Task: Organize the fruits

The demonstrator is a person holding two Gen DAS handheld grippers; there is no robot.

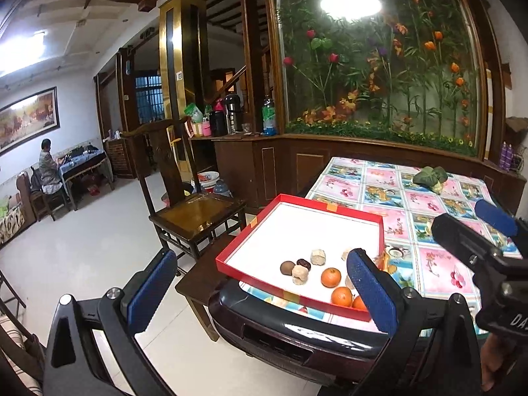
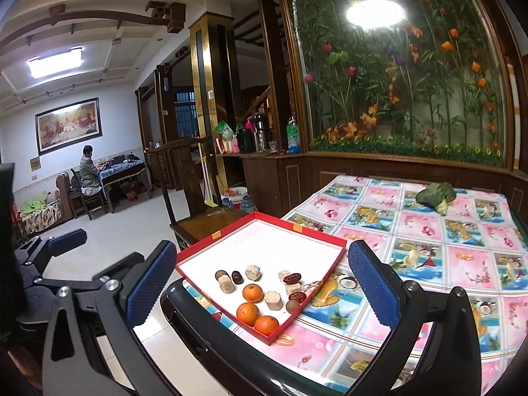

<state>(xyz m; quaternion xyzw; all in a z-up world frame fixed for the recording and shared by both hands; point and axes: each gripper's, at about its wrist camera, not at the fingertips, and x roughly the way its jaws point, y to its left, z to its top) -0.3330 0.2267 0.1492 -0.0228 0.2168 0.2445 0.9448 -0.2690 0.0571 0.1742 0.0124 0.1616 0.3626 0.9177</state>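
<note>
Hovering short of the red tray (image 2: 297,231), both tongs, left (image 1: 260,283) and right (image 2: 262,280), gape wide and empty, positioned for approach. Oranges (image 2: 252,293) cluster at the tray's near corner on the counter (image 2: 429,264).

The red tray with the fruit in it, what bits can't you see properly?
- Red cardboard tray, left wrist view: the blue right finger pad covers its near-right corner and part of an orange mandarin.
- Pale lumpy pieces, right wrist view: too small to identify.
</note>
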